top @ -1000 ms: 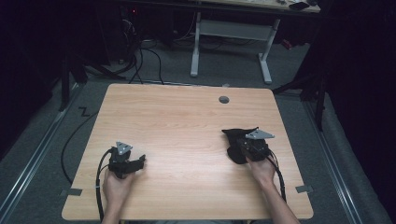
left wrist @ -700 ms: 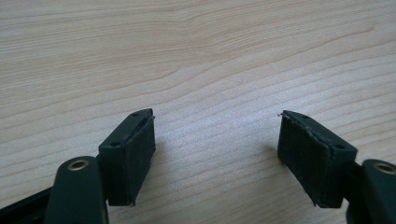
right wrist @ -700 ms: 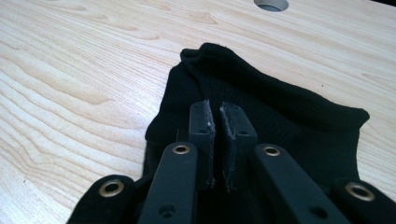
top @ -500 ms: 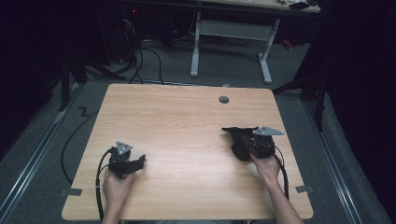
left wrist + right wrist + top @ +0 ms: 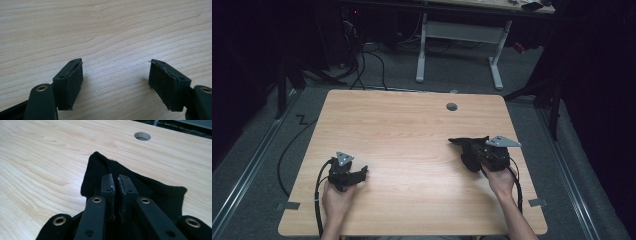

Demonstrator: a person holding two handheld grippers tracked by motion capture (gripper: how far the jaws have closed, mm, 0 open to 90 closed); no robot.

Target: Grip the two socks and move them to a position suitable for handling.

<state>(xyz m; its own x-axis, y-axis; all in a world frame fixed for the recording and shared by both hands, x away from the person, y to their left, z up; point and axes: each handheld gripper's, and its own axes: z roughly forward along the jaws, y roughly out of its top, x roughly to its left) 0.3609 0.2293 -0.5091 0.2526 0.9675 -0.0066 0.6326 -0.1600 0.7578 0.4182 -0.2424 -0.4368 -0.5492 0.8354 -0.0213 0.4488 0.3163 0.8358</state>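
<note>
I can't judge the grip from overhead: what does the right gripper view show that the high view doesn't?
Right gripper view: the right hand-held gripper stands nearly shut, pinching a fold of the black cloth. High view: the left hand-held gripper resting apart near the table's front edge, and the floor cables. Both: the cloth, the wooden tabletop and its round hole.

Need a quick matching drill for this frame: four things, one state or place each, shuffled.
Things:
1. left gripper
2. right gripper
3. black cloth
4. round hole

States or places:
A. in the tabletop near the far edge
B. jaws wide apart, nothing between them
C. pinched between jaws, over the table's right side
D. jaws nearly together, clamped on fabric

Pairs: 1-B, 2-D, 3-C, 4-A
</note>
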